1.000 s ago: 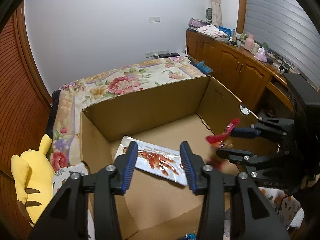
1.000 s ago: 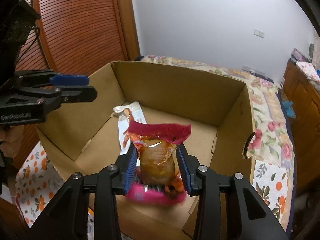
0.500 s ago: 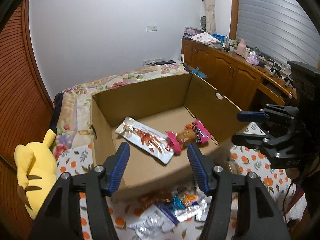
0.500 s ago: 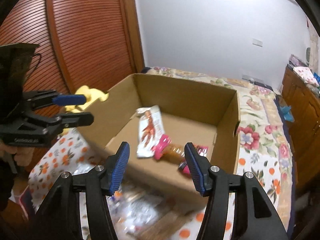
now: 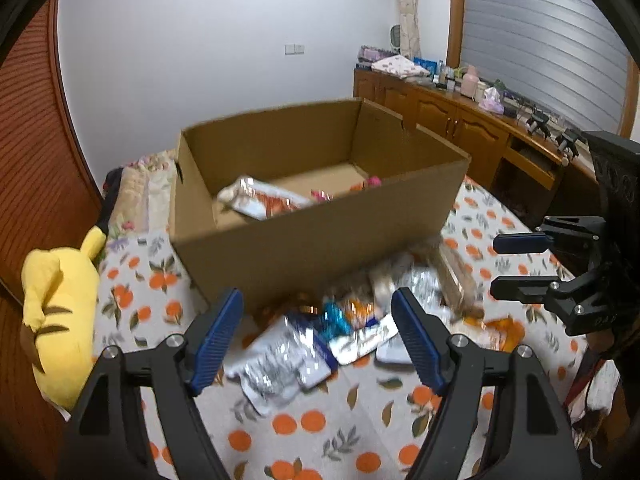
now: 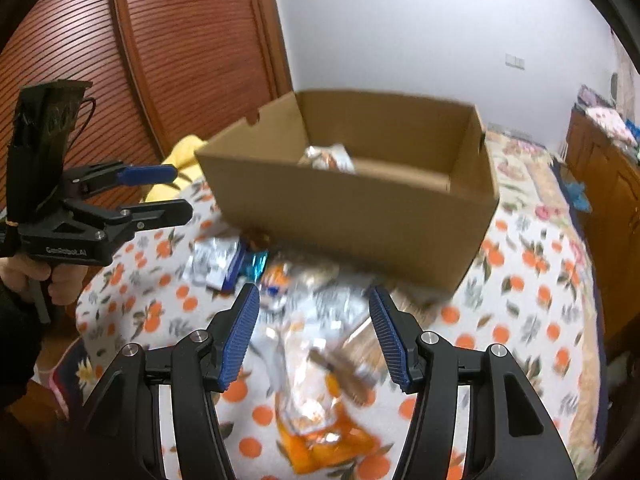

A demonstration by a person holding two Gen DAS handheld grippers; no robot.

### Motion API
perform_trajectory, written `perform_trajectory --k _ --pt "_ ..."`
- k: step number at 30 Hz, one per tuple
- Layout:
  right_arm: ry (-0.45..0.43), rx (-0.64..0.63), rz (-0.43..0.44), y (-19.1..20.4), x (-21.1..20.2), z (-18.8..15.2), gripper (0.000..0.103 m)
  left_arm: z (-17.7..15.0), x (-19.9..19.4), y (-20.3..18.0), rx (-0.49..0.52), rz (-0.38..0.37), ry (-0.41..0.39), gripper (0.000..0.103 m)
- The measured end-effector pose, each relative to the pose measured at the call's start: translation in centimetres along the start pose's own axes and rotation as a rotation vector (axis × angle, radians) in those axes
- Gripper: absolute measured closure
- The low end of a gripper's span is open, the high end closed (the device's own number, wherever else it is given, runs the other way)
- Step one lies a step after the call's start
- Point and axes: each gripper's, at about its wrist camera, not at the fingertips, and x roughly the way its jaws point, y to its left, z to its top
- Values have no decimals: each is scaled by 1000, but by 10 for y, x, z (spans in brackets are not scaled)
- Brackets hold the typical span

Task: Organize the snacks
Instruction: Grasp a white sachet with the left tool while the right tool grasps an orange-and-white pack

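An open cardboard box [image 5: 312, 236] [image 6: 360, 216] stands on the orange-print cloth. Inside lie a white packet with a red print [image 5: 260, 198] [image 6: 328, 158] and a pink-ended snack [image 5: 374, 182]. A heap of loose snack packets [image 5: 340, 320] [image 6: 304, 288] lies on the cloth in front of the box, with an orange packet [image 6: 320, 432] nearest. My left gripper [image 5: 318, 340] is open and empty above the heap. My right gripper [image 6: 314, 340] is open and empty above the orange packet; it also shows in the left wrist view [image 5: 520, 264].
A yellow plush toy [image 5: 60, 312] lies at the left edge of the cloth. A floral bed [image 6: 520, 160] is behind the box. Wooden cabinets [image 5: 460, 124] with clutter on top line the right wall. A brown slatted door [image 6: 180, 60] is on the left.
The right gripper opened and dropped the pink-ended snack into the box. Both grippers drew back and down from the box to above the heap of packets.
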Motion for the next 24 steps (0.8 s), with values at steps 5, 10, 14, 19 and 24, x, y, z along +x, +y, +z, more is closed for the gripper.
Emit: perform_trajectory --k 5,10,14,19,24 --pt "57 8 -1 6 13 -27 44 -21 6 0 0 3 27 25" --pt "113 21 -10 8 26 -48 44 -34 11 5 -1 1 44 25" --pt "143 25 -10 9 34 -58 44 -39 14 12 -10 1 53 25" --pt "180 9 -31 10 44 -61 43 -44 21 21 -4 4 63 25" --pt "203 -1 -39 10 55 -61 39 -46 33 29 -2 0 72 25"
